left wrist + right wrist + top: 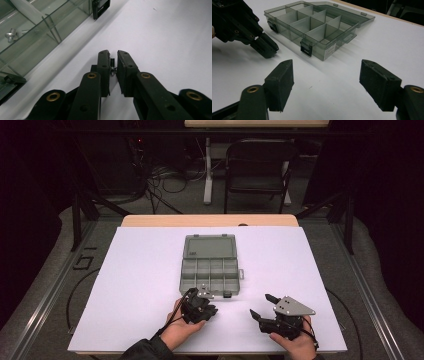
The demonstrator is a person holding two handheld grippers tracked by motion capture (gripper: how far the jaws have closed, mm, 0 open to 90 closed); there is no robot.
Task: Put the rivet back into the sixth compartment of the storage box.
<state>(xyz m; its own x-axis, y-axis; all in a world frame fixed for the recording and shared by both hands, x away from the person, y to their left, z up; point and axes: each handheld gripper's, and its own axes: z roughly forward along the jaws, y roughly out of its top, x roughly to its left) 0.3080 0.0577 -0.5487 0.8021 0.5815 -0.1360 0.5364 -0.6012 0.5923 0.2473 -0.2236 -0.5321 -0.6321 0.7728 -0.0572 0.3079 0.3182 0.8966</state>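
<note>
1. A white sheet (150, 285) covers the desk, whose pale wooden edge (165, 220) shows along the far side.
2. A black folding chair (257, 167) stands on the floor beyond the desk.
3. Tangled dark cables (160, 182) lie on the grey floor near a white post, perhaps another desk's leg (207, 170).

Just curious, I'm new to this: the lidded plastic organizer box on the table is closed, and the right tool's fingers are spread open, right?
Not quite. The organizer box is open, its lid folded back flat, as the high view shows. The right gripper is indeed spread open, nothing in it.
</note>
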